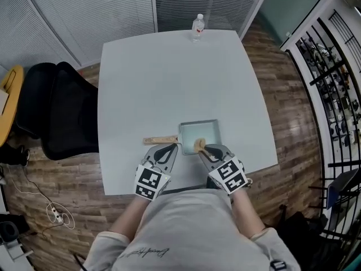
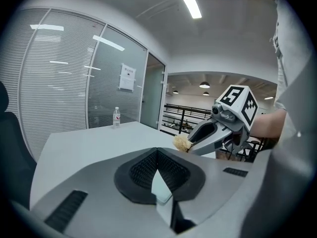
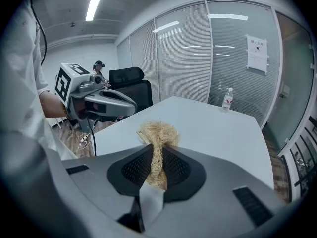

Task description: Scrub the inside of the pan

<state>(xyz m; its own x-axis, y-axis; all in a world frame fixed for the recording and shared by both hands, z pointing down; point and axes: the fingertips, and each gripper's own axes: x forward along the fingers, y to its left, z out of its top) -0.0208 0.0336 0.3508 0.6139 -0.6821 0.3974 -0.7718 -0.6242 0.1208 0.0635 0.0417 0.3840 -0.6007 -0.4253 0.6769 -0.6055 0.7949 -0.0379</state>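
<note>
Right gripper (image 1: 206, 149) pinches straw scrubber (image 3: 158, 133) at pan (image 1: 206, 129) edge; left gripper (image 1: 167, 150) pressed together, empty, beside wooden handle (image 1: 159, 140).

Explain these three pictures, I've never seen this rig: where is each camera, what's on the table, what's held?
There is no robot: a person holds a grey two-jaw gripper in each hand. The top-down picture comes from a camera on the person's head. The other two come from cameras riding on each gripper, looking along its jaws. On the white table lies a square grey metal pan with a wooden handle. A clear plastic water bottle stands at the far edge, and a black office chair is beside the table. The right gripper is shut on a straw-coloured fibrous scrubber at the pan's near rim. The left gripper is shut with nothing seen between its jaws, its tip close to the handle.
</note>
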